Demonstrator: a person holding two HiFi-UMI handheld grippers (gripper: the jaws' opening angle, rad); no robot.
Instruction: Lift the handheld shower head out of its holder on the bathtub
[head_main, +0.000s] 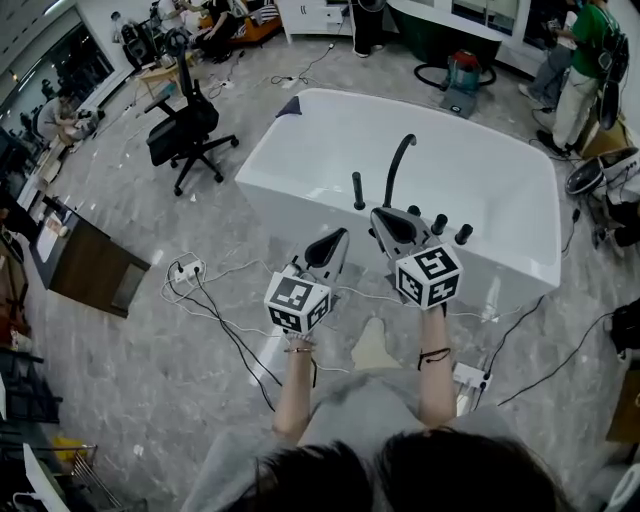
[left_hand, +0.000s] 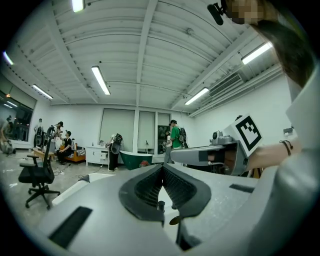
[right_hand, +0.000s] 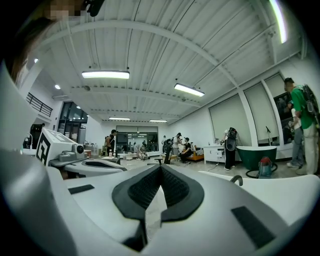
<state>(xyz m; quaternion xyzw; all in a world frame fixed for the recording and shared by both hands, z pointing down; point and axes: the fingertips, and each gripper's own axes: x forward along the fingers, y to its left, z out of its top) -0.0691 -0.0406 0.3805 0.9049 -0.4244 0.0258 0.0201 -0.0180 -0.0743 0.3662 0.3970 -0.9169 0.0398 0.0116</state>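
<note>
Two clenched, empty tools: left tool (head_main: 341, 236), right tool (head_main: 380, 214), level, just short of bathtub (head_main: 290, 200). Handheld shower head (head_main: 358, 190) upright in rim holder, left of curved spout (head_main: 395, 165), just ahead between both; seemingly nearer right tool.

Left forearm (head_main: 293, 392) and right forearm (head_main: 432, 385) stretch forward side by side; left tool (head_main: 338, 238) and right tool (head_main: 378, 214) point level, jaws closed, empty.

Grey floor (head_main: 130, 370) carries a white bathtub (head_main: 300, 200), loose cables (head_main: 225, 330), a power strip (head_main: 186, 270) and an office chair (head_main: 185, 130).
</note>
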